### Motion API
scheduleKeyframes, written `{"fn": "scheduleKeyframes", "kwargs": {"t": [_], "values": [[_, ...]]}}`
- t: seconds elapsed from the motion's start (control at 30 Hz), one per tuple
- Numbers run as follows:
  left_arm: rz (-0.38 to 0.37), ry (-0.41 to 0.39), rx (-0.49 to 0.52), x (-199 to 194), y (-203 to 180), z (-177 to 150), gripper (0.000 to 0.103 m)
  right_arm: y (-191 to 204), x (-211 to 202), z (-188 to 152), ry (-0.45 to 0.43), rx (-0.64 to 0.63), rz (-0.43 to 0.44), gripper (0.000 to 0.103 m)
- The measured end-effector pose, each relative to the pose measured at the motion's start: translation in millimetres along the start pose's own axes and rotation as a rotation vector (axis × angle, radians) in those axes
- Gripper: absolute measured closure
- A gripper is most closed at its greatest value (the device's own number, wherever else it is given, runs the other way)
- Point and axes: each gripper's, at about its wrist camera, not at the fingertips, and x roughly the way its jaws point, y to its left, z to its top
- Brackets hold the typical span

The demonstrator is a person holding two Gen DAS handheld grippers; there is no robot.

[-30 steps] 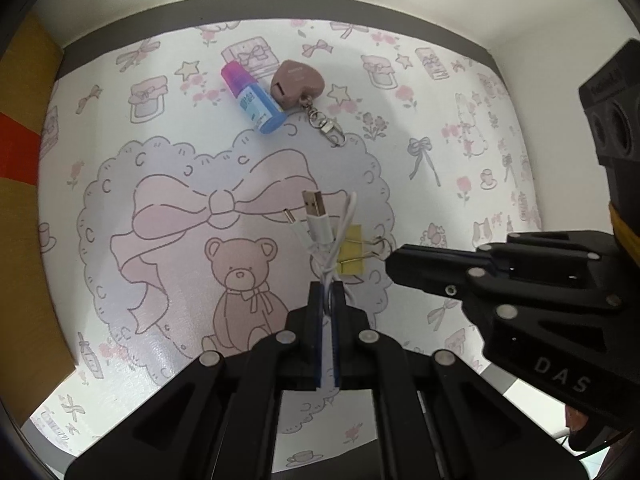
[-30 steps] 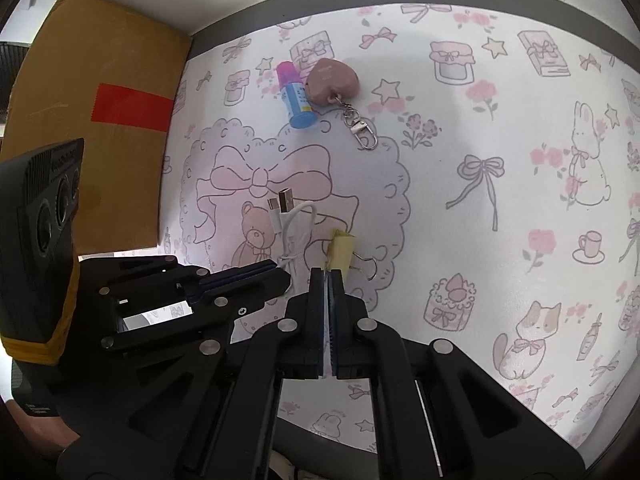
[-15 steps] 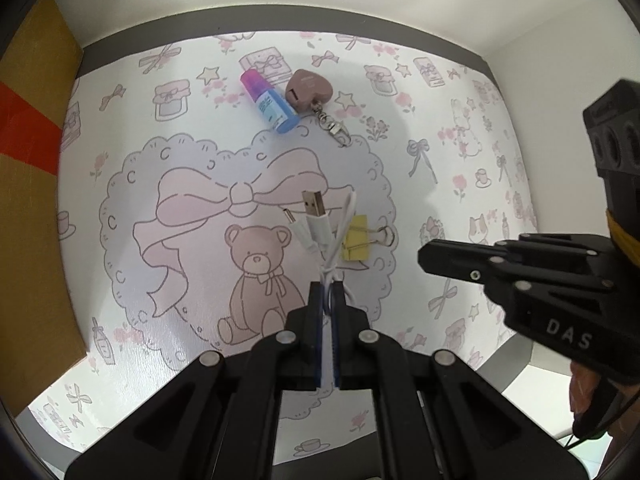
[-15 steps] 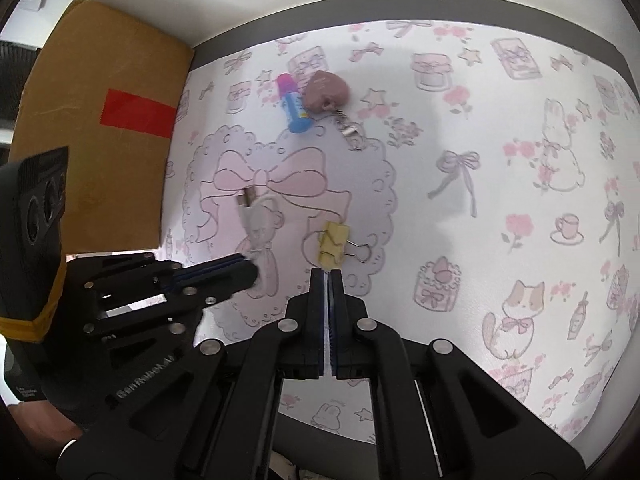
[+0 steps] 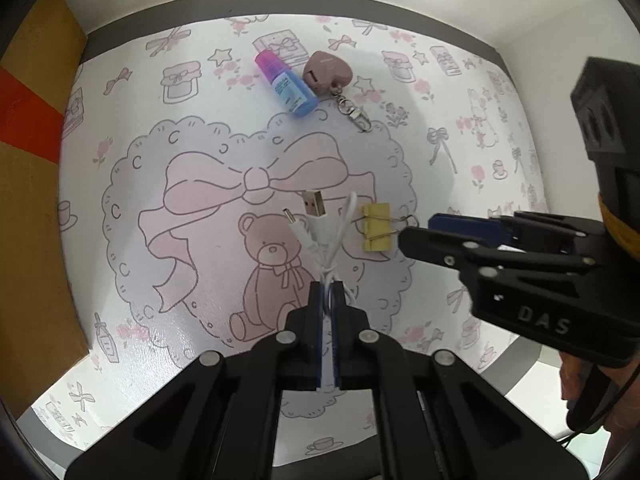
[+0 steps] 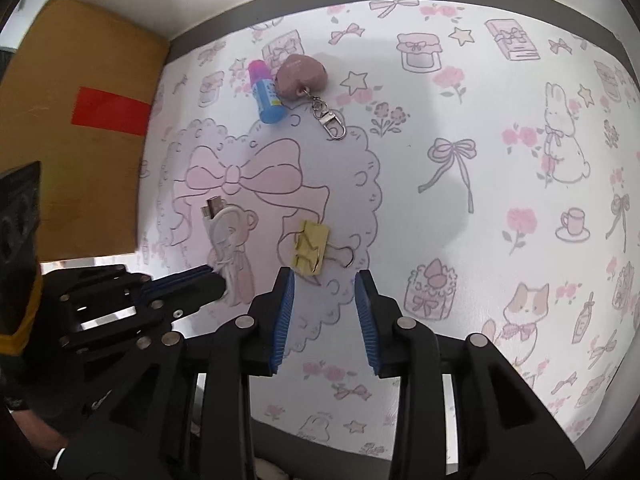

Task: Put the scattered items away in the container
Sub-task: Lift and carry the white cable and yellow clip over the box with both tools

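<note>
Landmark: yellow metal binder clip (image 6: 310, 251) with wire handles, lying flat on the bear-and-bow heart print of the pink-patterned white table mat (image 5: 460, 92).
Left gripper (image 5: 327, 292): black with blue pads, jaws pressed together on the bundled white USB charging cable (image 5: 320, 226); the cable's plugs fan out just left of the clip, apart from it.
Right gripper (image 6: 324, 280): jaws opening, partly spread, tips just below the clip; nothing is between the pads and they do not touch it.
Far items: blue-and-pink plastic tube (image 5: 285, 87) and mauve heart-shaped keychain with metal clasp (image 5: 327, 73) lie beside each other well beyond the clip, near the mat's far edge.
Container: brown cardboard box with red tape (image 6: 84, 120) stands off the mat's left edge, well left of the clip; its inside cannot be seen.
Edges: a grey border strip frames the mat, with white wall past the far side.
Open room: the mat right of the clip is bare print all the way to its border; between clip and far items lies bare mat too.
</note>
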Motion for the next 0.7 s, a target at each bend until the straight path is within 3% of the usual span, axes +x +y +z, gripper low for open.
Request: {"fn": "scheduleKeyframes", "kwargs": {"t": [0.13,0.17,0.2,0.3,0.7], "values": [[-0.002,0.006,-0.008,1.4,3.5,2.0,0.1,2.6,10.0,7.5,0.001,-0.006,-0.01,0.07],[-0.003,0.008,-0.009,1.5,4.7,2.4,0.1,2.9,12.5,9.5,0.004,-0.006,-0.005,0.075],[-0.004,0.01,-0.014,1.5,6.1,3.0,0.1,3.5,14.6,10.7,0.007,-0.007,0.001,0.089],[-0.009,0.008,-0.02,-0.1,8.8,4.9,0.1,7.3,19.7,14.2,0.022,-0.013,0.036,0.098],[-0.023,-0.041,-0.003,-21.5,3.5,5.6,0.1,26.5,-1.2,8.5,-0.011,-0.093,-0.038,0.102]]}}
